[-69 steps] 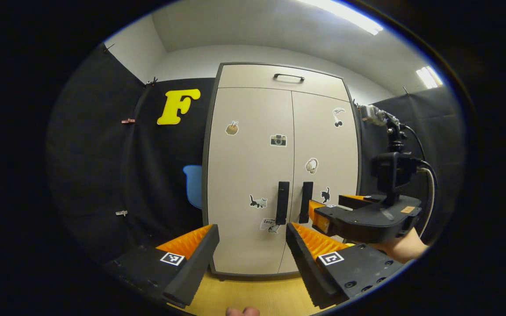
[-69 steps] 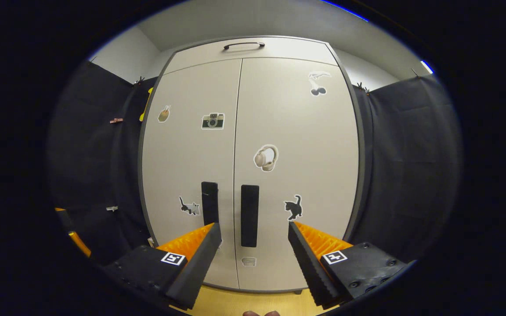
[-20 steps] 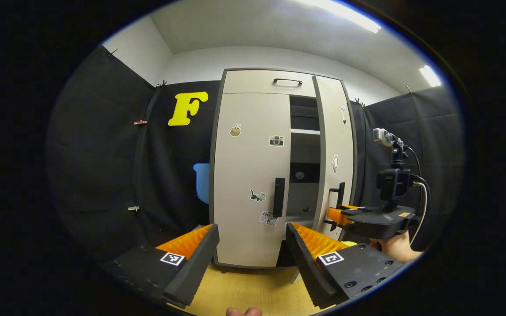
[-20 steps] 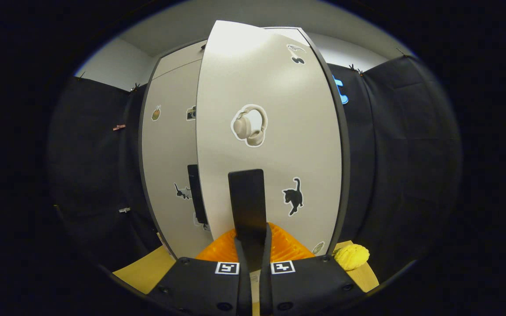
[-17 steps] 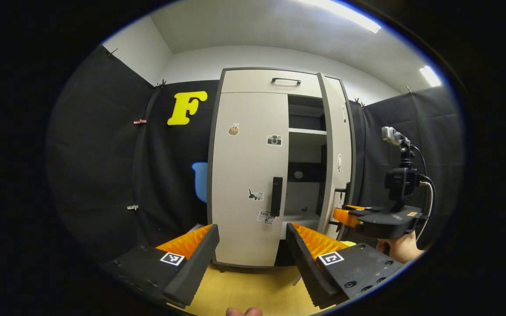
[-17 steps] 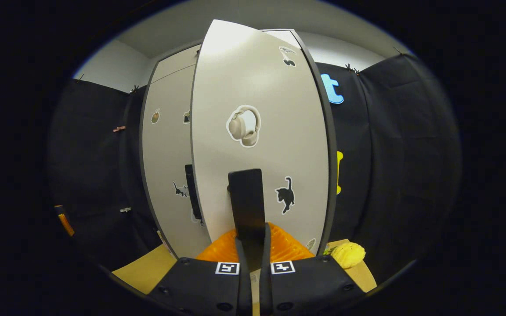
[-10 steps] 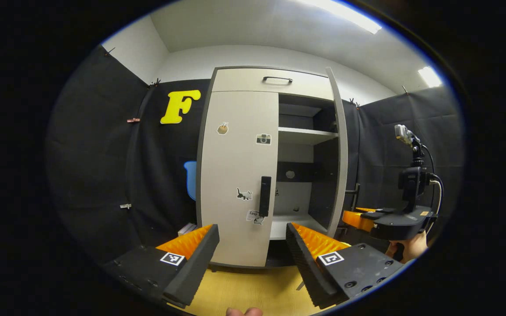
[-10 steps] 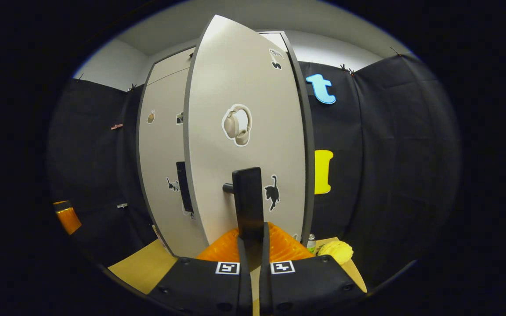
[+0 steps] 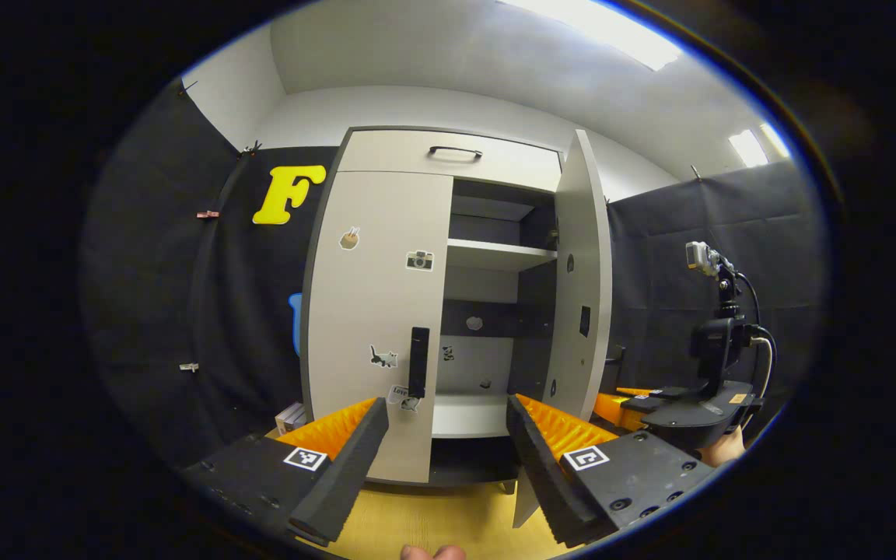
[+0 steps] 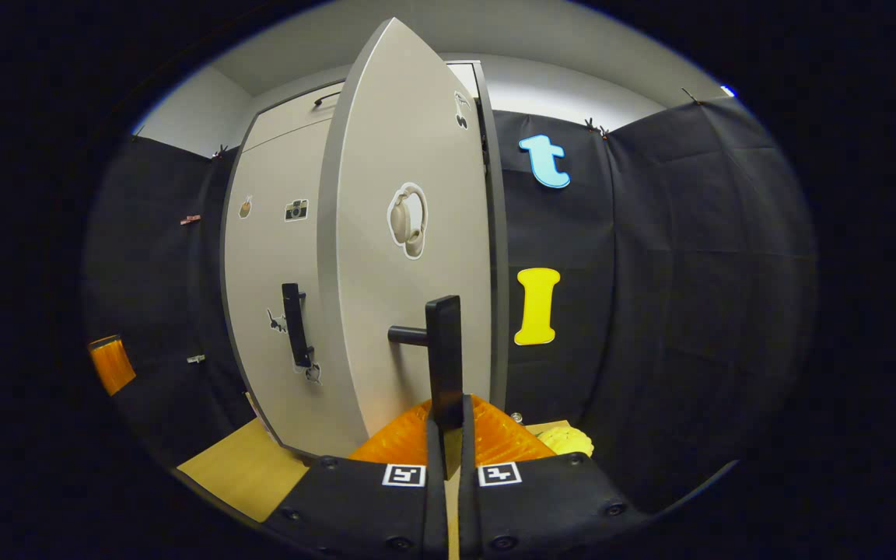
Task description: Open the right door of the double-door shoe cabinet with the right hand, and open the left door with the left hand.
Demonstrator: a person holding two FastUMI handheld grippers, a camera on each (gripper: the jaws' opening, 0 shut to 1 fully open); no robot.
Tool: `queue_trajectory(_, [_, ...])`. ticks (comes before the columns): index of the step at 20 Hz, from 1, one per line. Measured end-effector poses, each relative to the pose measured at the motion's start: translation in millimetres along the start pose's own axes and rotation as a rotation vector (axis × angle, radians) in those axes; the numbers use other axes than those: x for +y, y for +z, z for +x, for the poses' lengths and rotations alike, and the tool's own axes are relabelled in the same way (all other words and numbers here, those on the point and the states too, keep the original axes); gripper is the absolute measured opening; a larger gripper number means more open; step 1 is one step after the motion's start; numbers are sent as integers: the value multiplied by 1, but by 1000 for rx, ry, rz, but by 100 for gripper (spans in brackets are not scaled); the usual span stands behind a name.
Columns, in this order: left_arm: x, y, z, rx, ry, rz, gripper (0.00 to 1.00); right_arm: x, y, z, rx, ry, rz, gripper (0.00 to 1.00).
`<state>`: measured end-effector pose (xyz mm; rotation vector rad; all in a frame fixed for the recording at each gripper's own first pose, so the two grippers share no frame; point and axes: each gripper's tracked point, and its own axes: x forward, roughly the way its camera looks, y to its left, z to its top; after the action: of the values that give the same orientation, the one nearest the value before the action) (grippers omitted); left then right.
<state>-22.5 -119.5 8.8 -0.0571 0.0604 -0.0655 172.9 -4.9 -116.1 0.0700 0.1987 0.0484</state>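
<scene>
The beige shoe cabinet has its left door (image 9: 378, 311) closed, with a dark upright handle (image 9: 418, 362). My left gripper (image 9: 446, 412) is open in front of it, short of that handle, holding nothing. The right door (image 9: 582, 288) stands swung wide, its inner face toward me, baring the shelves (image 9: 498, 255). In the right gripper view, my right gripper (image 10: 448, 424) is shut on the right door's handle (image 10: 446, 362), low on the bar. That door (image 10: 409, 295) stands edge-on before the left door (image 10: 269, 257). The right gripper (image 9: 619, 400) also appears beyond the open door, held by a hand.
A top drawer with a handle (image 9: 454, 152) sits above the doors. The floor (image 9: 432, 521) is wooden. A small box (image 9: 290, 416) lies by the cabinet's left foot. A yellow crumpled thing (image 10: 565, 442) lies at the black cloth wall, right of the open door.
The right door has swung from closed to wide open, pulled by my right gripper shut on its handle. My left gripper has stayed open, and the cabinet now sits further left in its view.
</scene>
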Motion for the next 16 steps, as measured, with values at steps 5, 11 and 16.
queue_trajectory(5, [-26, 11, 17, -27, -31, 30, 95, -23, 6, -1, -22, -56, 63, 9])
queue_trajectory(11, [-49, 16, 29, -46, -49, 37, 95, -22, 5, -2, -14, 30, 88, 9])
queue_trajectory(16, [-60, 16, 40, -44, -48, 69, 94, -21, 6, -9, -23, 19, 114, 8])
